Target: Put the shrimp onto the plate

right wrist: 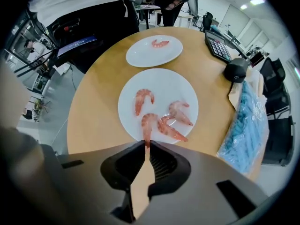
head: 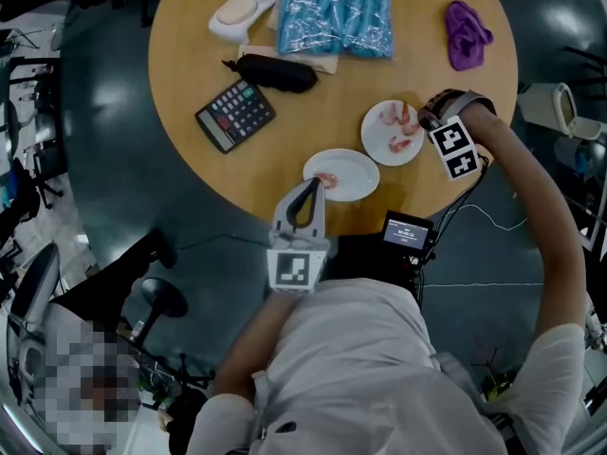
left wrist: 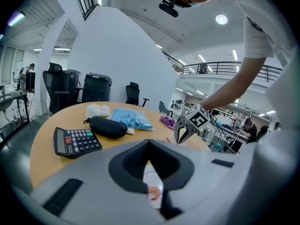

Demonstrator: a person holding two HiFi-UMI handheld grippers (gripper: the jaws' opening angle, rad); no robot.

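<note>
Right tongs (right wrist: pixel 148 146) clamped on the tail of 1 shrimp (right wrist: pixel 146 125), at the rim of the plate (right wrist: pixel 164 86) directly below them, 3 more beside it. Left tongs (head: pixel 313 185) together, empty, tips over second plate (head: pixel 356 180) with lone shrimp (head: pixel 327 178).

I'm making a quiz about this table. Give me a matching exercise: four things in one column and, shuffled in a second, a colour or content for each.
Things:
1 calculator
2 cloth
3 plastic packet
4 plate nearest the person

Colour or content:
a blue
b holds one shrimp
c purple
d black

Pairs: 1-d, 2-c, 3-a, 4-b
</note>
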